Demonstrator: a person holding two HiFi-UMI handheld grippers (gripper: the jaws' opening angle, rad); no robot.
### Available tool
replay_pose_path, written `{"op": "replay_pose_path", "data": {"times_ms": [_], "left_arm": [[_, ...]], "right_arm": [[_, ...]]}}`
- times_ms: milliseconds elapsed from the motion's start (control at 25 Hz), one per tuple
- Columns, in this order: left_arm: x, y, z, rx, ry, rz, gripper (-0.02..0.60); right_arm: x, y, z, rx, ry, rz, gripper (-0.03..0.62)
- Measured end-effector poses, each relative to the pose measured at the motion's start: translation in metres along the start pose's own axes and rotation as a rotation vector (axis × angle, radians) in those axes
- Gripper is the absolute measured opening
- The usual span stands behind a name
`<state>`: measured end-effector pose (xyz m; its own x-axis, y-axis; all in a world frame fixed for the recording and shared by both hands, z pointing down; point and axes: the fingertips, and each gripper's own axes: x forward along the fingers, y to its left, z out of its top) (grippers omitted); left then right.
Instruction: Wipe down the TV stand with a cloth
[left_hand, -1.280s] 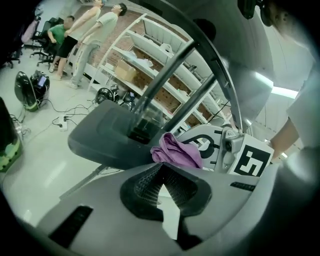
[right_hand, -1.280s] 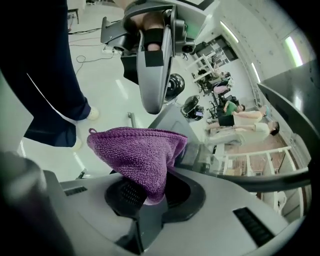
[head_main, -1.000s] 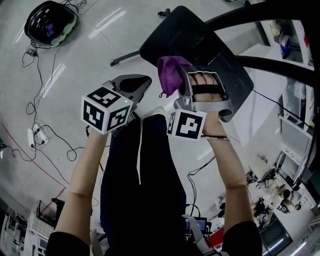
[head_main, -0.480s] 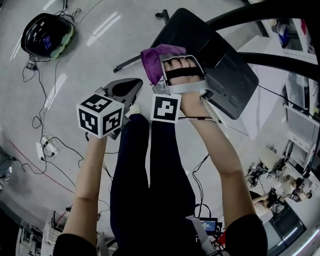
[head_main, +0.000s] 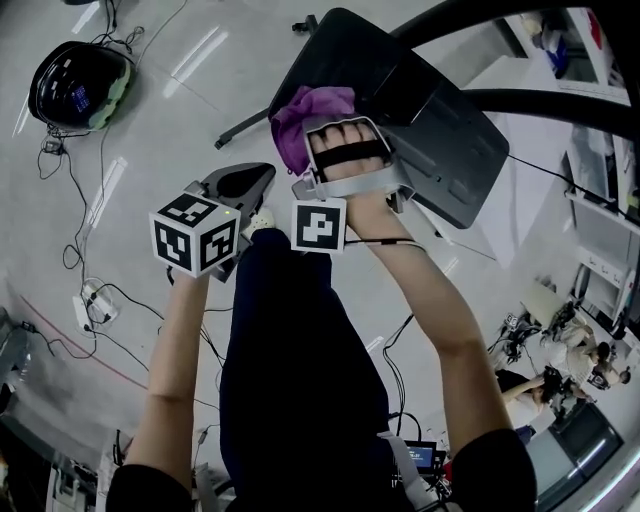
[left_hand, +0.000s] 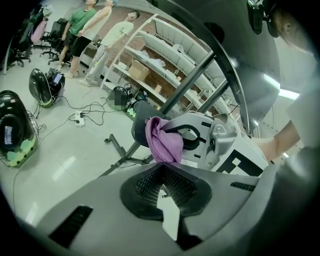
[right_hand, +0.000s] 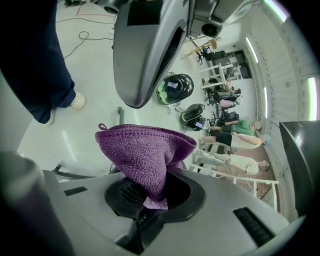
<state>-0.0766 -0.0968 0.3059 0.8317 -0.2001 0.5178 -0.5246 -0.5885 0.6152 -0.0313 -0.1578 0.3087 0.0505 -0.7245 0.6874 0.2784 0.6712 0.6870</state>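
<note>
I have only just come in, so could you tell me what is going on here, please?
A person holds a gripper in each hand. The right gripper is shut on a purple cloth, raised by the edge of a dark panel on a stand; whether the cloth touches it cannot be told. The left gripper is shut with nothing in it, held beside the right one above the floor.
</note>
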Motion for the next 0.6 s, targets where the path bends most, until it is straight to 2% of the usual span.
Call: {"op": "replay_pose_path", "data": {"times_ms": [200, 400, 600], "left_arm": [[0.015, -0.016, -0.007, -0.003, 0.002, -0.004, 0.006], [0.033, -0.047, -0.016, -0.002, 0.008, -0.024, 0.006], [0.047, -0.07, -0.026, 0.012, 0.025, -0.045, 0.006]], "right_arm": [[-0.009, 0.015, -0.015, 0.028, 0.003, -0.004, 0.072], [-0.024, 0.037, -0.041, -0.009, 0.018, 0.01, 0.072], [-0.035, 0.059, -0.061, -0.001, 0.034, 0.047, 0.072]]}}
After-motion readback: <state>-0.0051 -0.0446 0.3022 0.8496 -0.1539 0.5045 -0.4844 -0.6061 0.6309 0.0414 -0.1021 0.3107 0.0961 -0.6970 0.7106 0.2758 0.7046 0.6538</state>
